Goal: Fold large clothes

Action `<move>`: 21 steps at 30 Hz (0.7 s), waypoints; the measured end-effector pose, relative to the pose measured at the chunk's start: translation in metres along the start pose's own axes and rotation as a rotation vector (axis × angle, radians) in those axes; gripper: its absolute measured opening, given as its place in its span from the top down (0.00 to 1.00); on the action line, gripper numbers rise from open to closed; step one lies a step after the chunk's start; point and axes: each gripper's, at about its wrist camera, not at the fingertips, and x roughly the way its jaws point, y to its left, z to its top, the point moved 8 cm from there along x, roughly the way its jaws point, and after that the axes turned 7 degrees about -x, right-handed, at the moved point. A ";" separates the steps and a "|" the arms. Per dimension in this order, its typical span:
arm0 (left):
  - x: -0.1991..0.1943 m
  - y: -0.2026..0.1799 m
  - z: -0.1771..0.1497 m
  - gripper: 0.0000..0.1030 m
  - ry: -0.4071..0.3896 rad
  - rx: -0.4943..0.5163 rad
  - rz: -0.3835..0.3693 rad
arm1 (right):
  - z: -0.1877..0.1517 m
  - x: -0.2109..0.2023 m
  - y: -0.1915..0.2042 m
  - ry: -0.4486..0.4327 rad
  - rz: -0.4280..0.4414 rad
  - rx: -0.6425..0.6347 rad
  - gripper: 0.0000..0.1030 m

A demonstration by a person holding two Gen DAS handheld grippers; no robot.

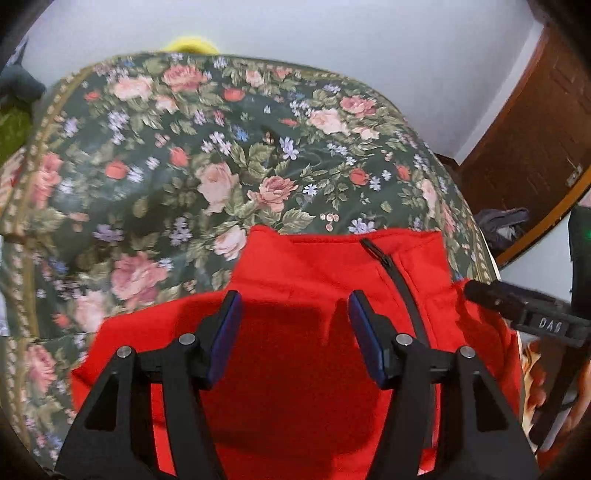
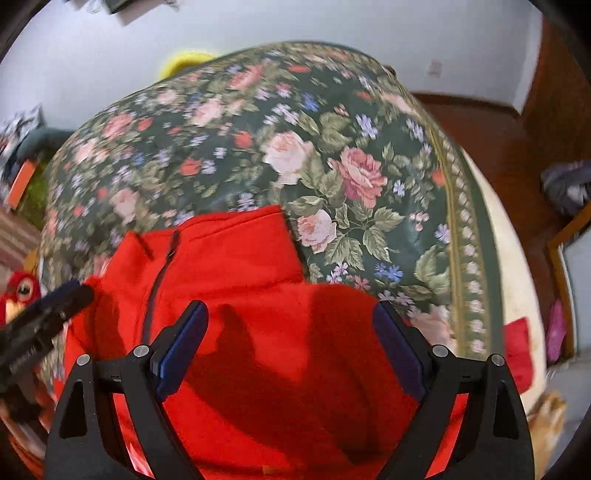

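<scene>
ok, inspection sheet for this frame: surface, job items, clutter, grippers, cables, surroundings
Surface: floral bedspread, green with roses, covering a bed.
Job's things: red fleece garment with dark zipper, lying flat on the bedspread.
Clutter: red parrot toy at the bed edge; yellow object behind the bed.
Grippers: left gripper and right gripper both open above the garment, holding nothing.
Cables: nothing seen.
Surroundings: white wall, brown wooden door.

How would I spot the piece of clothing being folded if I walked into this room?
Look for the bed covered by a dark green floral bedspread with pink roses. On its near side lies a bright red fleece top, spread flat under the two open grippers. It is the only plain red thing on the flowers, with a short dark zipper running down from its collar.
</scene>
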 end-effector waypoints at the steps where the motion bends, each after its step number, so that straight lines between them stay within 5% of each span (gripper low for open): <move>1: 0.007 0.001 0.002 0.43 0.003 -0.013 -0.001 | 0.000 0.004 -0.001 0.008 0.001 0.001 0.14; 6: 0.039 0.012 0.001 0.43 0.045 -0.095 -0.012 | -0.009 0.020 -0.004 -0.008 0.081 0.060 0.16; 8: 0.048 0.016 -0.007 0.45 0.077 -0.132 -0.048 | -0.012 0.017 -0.002 -0.034 0.116 0.055 0.28; 13: 0.038 0.018 -0.011 0.80 0.054 -0.176 -0.095 | -0.015 0.007 0.007 -0.048 0.102 0.025 0.90; 16: 0.019 0.008 -0.010 0.99 0.023 -0.107 -0.061 | -0.019 -0.007 0.017 -0.060 0.092 -0.013 0.94; 21: -0.024 -0.013 -0.018 1.00 -0.011 0.012 -0.041 | -0.024 -0.035 0.023 -0.094 0.129 -0.017 0.95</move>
